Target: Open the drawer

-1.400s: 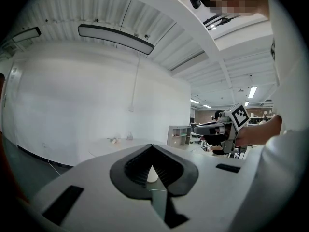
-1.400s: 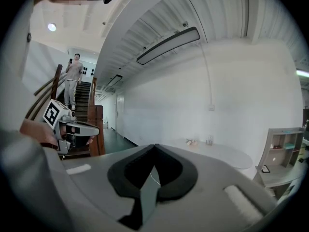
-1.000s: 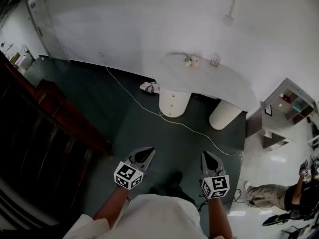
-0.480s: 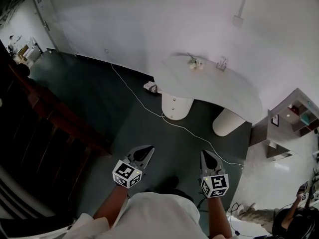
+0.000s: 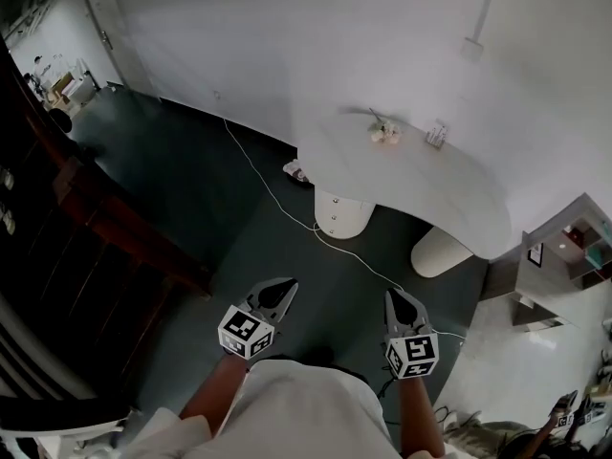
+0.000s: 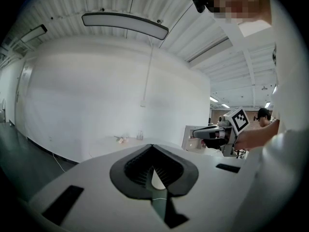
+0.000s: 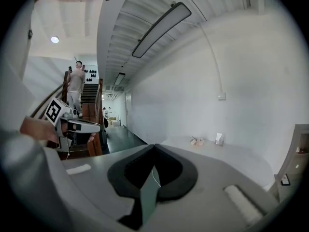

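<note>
A white curved table (image 5: 421,175) stands against the wall ahead. Its rounded left pedestal (image 5: 341,214) carries two small knobs, one above the other, like drawer fronts. My left gripper (image 5: 284,287) and right gripper (image 5: 395,297) are held side by side over the dark floor, well short of the table. Both point toward it, shut and empty. In the left gripper view the jaws (image 6: 152,147) meet at a tip, with the right gripper (image 6: 199,133) off to the side. The right gripper view shows its own closed jaws (image 7: 154,147) and the table (image 7: 222,151) beyond.
A white cable (image 5: 273,197) runs across the floor to the table, with a small bundle (image 5: 295,171) beside the pedestal. A dark wooden stair rail (image 5: 115,228) fills the left. A grey shelf unit (image 5: 559,251) stands at right. Small items (image 5: 385,132) sit on the tabletop. A person (image 7: 76,88) stands on the stairs.
The view has moved forward and swung: the table and shelf unit have slid right, and the seated person at lower right has nearly left the picture. Both grippers keep their place, still shut.
</note>
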Demonstrator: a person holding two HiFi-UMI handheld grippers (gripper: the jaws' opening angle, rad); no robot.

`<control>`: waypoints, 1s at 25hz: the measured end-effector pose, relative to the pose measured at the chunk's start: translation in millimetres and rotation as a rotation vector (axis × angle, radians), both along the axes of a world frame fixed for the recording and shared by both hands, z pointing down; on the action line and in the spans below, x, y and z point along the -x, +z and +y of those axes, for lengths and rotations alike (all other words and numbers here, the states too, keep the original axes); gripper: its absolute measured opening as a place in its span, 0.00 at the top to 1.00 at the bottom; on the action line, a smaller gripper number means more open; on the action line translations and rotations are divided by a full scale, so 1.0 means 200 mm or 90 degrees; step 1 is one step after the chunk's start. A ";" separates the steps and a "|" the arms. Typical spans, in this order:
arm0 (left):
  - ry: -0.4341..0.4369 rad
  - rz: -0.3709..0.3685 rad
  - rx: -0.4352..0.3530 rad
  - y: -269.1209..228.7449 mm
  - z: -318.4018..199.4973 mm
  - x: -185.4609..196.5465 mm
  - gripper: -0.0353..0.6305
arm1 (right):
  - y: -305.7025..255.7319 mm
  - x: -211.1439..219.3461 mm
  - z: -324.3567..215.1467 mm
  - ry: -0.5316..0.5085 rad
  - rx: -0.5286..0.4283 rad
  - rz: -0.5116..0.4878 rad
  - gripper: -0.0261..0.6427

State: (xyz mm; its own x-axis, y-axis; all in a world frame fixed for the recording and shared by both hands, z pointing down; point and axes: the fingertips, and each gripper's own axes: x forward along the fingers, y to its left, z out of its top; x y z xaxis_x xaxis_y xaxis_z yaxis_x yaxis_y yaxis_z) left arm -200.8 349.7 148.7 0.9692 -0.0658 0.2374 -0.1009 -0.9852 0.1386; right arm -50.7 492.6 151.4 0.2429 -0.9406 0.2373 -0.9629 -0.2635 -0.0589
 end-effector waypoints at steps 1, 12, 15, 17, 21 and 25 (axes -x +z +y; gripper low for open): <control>-0.004 0.001 0.001 0.00 0.00 -0.02 0.94 | 0.00 -0.02 -0.01 -0.006 0.002 0.000 0.94; -0.020 -0.008 0.016 0.06 -0.05 -0.20 0.94 | 0.09 -0.22 -0.14 -0.041 0.025 -0.020 0.94; -0.026 -0.014 0.020 0.08 -0.11 -0.22 0.94 | 0.12 -0.24 -0.21 -0.047 0.032 -0.026 0.94; -0.029 -0.015 0.024 0.09 -0.18 -0.24 0.94 | 0.13 -0.26 -0.26 -0.045 0.036 -0.028 0.94; -0.029 -0.012 0.030 0.12 -0.34 -0.31 0.94 | 0.16 -0.34 -0.39 -0.034 0.039 -0.028 0.94; -0.018 -0.009 0.036 0.15 -0.54 -0.42 0.94 | 0.19 -0.41 -0.58 -0.031 0.055 -0.031 0.94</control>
State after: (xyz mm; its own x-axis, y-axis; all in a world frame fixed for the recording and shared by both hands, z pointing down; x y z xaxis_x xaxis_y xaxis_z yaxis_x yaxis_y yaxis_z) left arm -117.7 240.9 178.5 0.9635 -0.0793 0.2557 -0.1310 -0.9726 0.1919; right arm 30.4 377.2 189.3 0.1828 -0.9269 0.3278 -0.9713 -0.2218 -0.0854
